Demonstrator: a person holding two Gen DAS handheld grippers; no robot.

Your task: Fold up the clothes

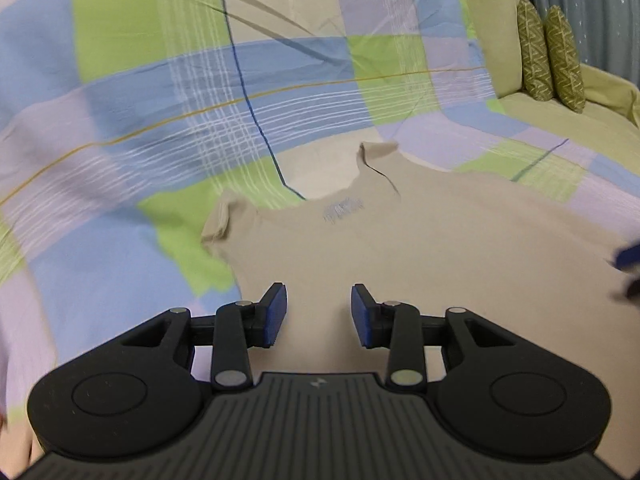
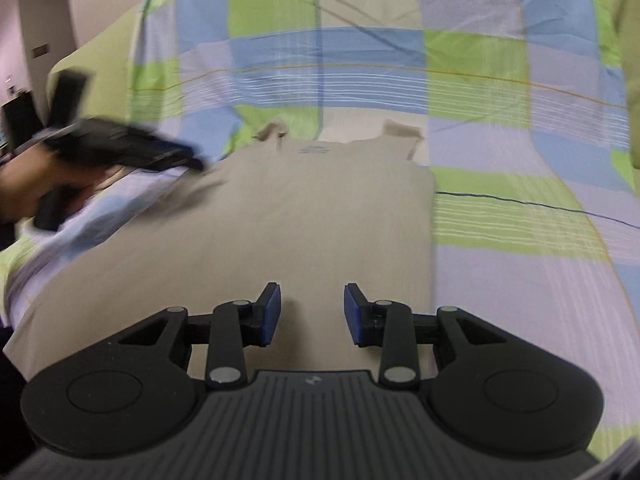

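Beige sleeveless top [image 2: 280, 216] lies spread flat on a bed covered by a checked sheet [image 1: 160, 80] of blue, green and lilac blocks. Shoulder straps point away from both cameras; a small grey print sits just below the neckline.

Left gripper [image 1: 319, 314]: fingers parted, nothing between the blue pads, bare beige cloth showing in the gap. Whether the tips touch the cloth, cannot tell. In the right wrist view the same gripper [image 2: 192, 160] shows blurred at the top's left edge, gripped by a hand [image 2: 24, 196].

Right gripper [image 2: 312, 312]: fingers likewise parted and released, poised over the lower part of the top.

Two patterned green cushions [image 1: 548, 52] stand upright on a green sofa beyond the sheet.
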